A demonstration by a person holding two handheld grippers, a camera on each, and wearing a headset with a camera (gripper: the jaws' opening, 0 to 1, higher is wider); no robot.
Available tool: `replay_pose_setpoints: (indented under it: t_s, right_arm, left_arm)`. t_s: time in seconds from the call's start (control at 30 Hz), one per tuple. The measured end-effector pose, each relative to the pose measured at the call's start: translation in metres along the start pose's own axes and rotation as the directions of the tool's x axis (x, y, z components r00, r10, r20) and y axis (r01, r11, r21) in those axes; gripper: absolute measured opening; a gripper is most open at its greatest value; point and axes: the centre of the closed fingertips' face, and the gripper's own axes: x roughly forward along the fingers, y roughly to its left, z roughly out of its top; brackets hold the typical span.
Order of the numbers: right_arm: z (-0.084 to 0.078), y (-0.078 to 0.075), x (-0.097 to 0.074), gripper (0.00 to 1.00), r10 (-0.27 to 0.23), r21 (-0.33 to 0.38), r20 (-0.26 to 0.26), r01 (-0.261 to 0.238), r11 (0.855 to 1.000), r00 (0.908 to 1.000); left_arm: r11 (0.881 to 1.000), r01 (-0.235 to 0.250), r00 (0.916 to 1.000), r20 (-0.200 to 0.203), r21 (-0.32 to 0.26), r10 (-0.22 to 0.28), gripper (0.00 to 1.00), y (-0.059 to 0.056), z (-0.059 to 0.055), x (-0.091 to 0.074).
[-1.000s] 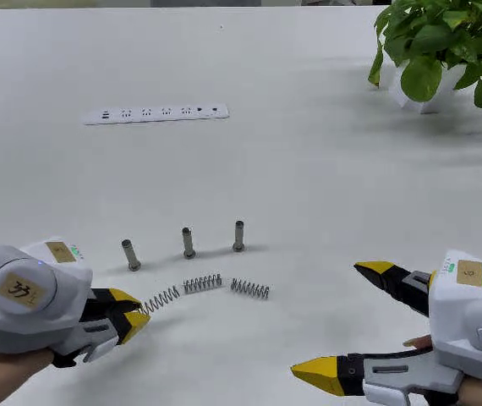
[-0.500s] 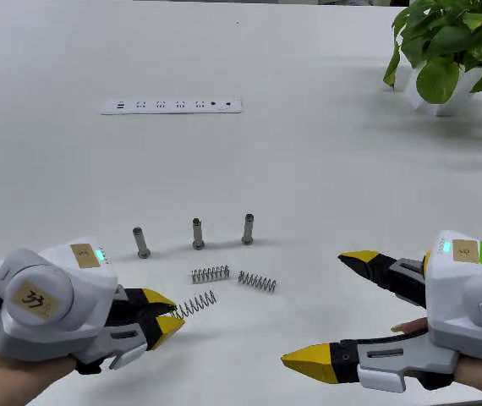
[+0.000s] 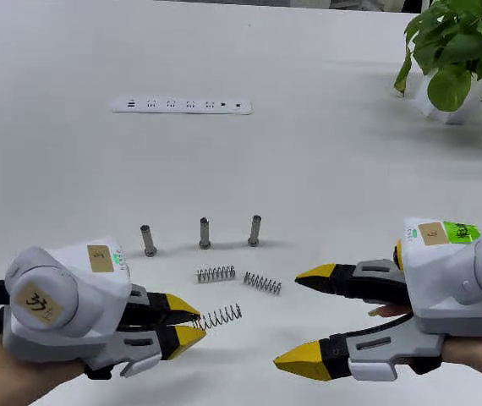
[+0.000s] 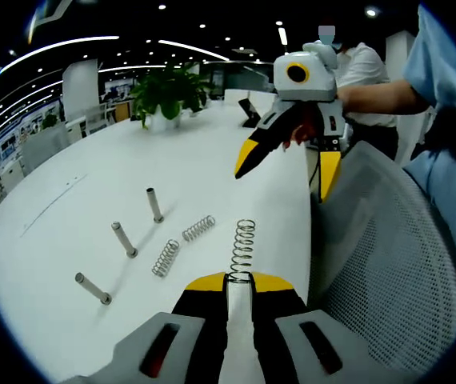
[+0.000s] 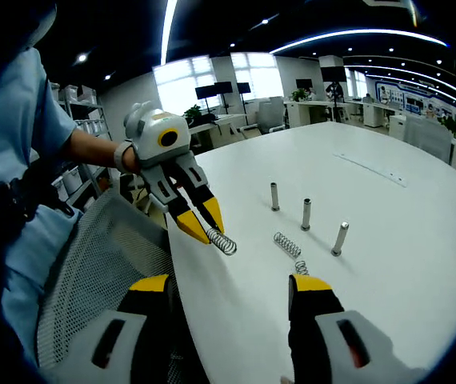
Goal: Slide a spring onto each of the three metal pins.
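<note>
Drawn nearer, one spring (image 3: 221, 317) is clamped endwise in the left tongs (image 3: 197, 322), free end out to thread the pins (image 3: 205, 233); right tongs (image 3: 287, 320) gape apart.

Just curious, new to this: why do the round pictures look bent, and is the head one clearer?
Gripper views: fisheye, so the table bows and the ceiling lights curve. Head view: undistorted, evenly lit, pins sharp with faint shadows.

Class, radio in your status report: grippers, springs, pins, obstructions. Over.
Left gripper shut on one spring. Right gripper open, empty. Three pins bare. Two loose springs lie between held spring and pins.
</note>
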Motion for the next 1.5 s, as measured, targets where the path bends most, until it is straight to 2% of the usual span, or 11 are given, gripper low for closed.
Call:
replay_pose_setpoints:
  t_s: [0.03, 0.1, 0.3, 0.63, 1.17, 1.5]
  right_arm:
    - [0.000, 0.004, 0.002, 0.55, 0.028, -0.003, -0.012, -0.028, 1.000, 0.9995]
    - [0.002, 0.005, 0.004, 0.48, 0.042, -0.013, -0.017, -0.042, 0.999, 0.9990]
    - [0.006, 0.010, 0.010, 0.38, 0.085, -0.038, -0.030, -0.086, 0.996, 0.9959]
    - [0.005, 0.016, 0.014, 0.24, 0.123, -0.043, -0.051, -0.125, 0.991, 0.9911]
    - [-0.001, 0.019, 0.017, 0.12, 0.155, -0.042, -0.073, -0.159, 0.986, 0.9851]
    - [0.002, 0.023, 0.016, 0.11, 0.145, -0.067, -0.083, -0.151, 0.986, 0.9859]
  left_arm:
    - [1.000, 0.010, 0.9999, 0.001, 0.006, -0.010, 0.09, -0.003, 0.002, 0.000]
    - [1.000, 0.018, 0.9998, 0.004, 0.015, -0.018, 0.09, -0.005, 0.005, 0.000]
    - [0.998, 0.055, 0.9984, 0.013, 0.044, -0.055, 0.09, -0.013, 0.014, 0.001]
    - [0.992, 0.101, 0.9947, 0.013, 0.083, -0.102, 0.09, -0.023, 0.019, 0.005]
    - [0.986, 0.130, 0.9906, 0.028, 0.101, -0.134, 0.09, -0.029, 0.022, 0.007]
    - [0.987, 0.133, 0.9908, 0.011, 0.094, -0.135, 0.09, -0.030, 0.020, 0.010]
